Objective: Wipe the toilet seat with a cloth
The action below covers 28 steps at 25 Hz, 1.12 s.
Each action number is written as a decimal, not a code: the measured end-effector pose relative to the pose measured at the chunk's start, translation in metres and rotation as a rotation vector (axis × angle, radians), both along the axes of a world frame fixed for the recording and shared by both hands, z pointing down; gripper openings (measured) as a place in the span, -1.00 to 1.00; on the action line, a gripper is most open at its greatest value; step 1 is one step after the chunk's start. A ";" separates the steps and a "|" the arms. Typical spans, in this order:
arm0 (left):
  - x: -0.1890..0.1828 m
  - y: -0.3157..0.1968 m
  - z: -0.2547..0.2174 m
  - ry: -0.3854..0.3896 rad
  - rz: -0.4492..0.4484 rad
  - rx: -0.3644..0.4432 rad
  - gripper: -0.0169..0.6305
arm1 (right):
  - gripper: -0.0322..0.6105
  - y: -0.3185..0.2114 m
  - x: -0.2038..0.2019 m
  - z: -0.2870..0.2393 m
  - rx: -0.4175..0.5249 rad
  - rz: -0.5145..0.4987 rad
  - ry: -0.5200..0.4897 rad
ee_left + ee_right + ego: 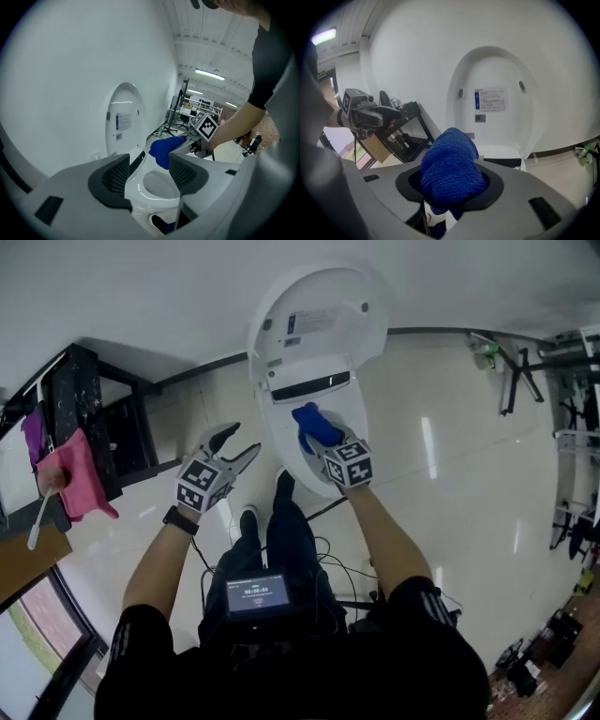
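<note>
A white toilet stands against the wall with its lid (319, 315) raised and its seat (281, 432) down over the bowl. My right gripper (316, 437) is shut on a bunched blue cloth (312, 424), held just above the seat's right side near the hinge. In the right gripper view the blue cloth (451, 169) fills the space between the jaws, with the lid (492, 101) behind. My left gripper (230, 443) hangs open left of the bowl with nothing in it. The left gripper view shows the seat (159, 185) and the blue cloth (165, 148).
A black rack (89, 418) stands at the left with a pink cloth (77, 476) hanging from it. A brown box (28, 563) lies below it. Cables (337, 568) run over the glossy floor by my feet. Stands and equipment (572, 427) line the right side.
</note>
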State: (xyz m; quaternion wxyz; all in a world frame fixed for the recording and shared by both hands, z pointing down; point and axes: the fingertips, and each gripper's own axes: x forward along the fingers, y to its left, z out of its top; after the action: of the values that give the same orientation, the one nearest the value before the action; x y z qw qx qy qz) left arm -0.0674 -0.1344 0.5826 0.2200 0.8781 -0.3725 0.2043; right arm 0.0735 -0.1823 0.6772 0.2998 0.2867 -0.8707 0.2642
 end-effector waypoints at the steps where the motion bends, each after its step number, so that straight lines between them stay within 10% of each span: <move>1: -0.001 -0.009 0.016 -0.003 -0.007 -0.011 -0.13 | -0.34 -0.012 -0.003 0.027 -0.019 -0.013 0.024; 15: 0.014 -0.063 0.187 -0.021 -0.032 -0.124 -0.13 | -0.34 -0.054 -0.022 0.300 -0.126 -0.224 0.371; 22: 0.021 -0.060 0.209 -0.013 -0.031 -0.148 -0.13 | -0.34 -0.032 -0.039 0.325 -0.106 -0.306 0.379; 28: 0.029 -0.055 0.207 -0.013 -0.020 -0.154 -0.13 | -0.34 0.038 -0.056 0.324 -0.145 -0.577 0.407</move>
State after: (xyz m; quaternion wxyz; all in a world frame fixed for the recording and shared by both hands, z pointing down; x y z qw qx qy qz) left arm -0.0386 -0.1889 0.7895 0.2866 0.8535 -0.3656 0.2358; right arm 0.0177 -0.1445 1.0010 0.5488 0.0539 -0.8172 0.1673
